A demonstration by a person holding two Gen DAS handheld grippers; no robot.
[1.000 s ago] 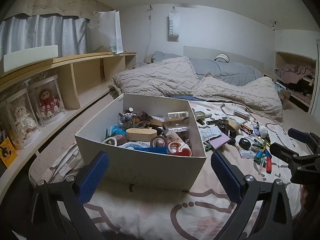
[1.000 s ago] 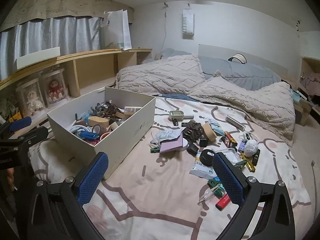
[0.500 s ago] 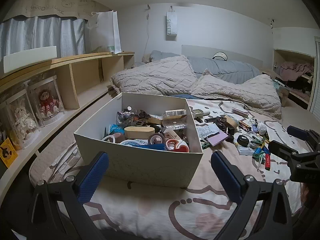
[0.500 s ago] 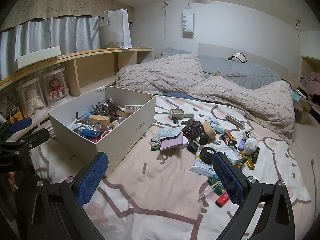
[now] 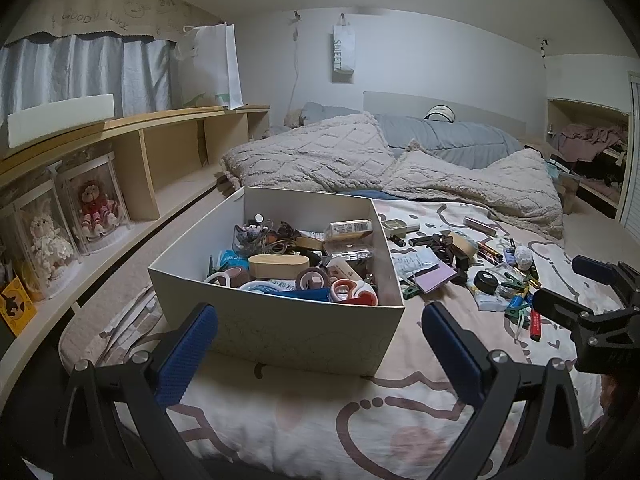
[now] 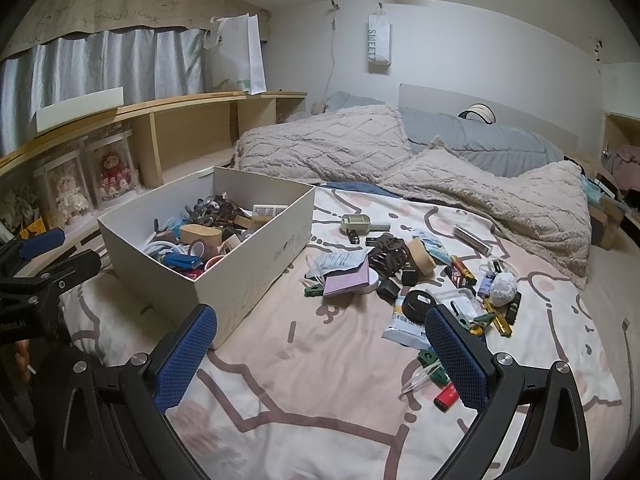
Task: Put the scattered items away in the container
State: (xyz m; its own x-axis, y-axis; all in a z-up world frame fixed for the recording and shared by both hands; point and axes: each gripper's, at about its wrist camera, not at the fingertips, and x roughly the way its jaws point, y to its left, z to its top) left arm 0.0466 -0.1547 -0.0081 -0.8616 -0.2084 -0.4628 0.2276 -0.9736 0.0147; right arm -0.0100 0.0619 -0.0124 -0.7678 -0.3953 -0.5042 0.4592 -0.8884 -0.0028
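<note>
- White cardboard box (image 6: 256,264) sits on the bed, on our left side, and it is already partly full of little things like tape rolls (image 5: 352,294).
- Beside the box, to its right, we see a pile still lying on the pink sheet (image 6: 320,360): a purple pad (image 6: 346,280), a black round lid (image 6: 418,304), a red lighter (image 6: 446,394) and more.
- So we think the job is about half done (lots is left).
- Our right gripper (image 6: 320,360) is wide open and holds nothing, just short of the pile.
- Our left gripper (image 5: 320,356) is wide open too, empty, in front of the box.
</note>
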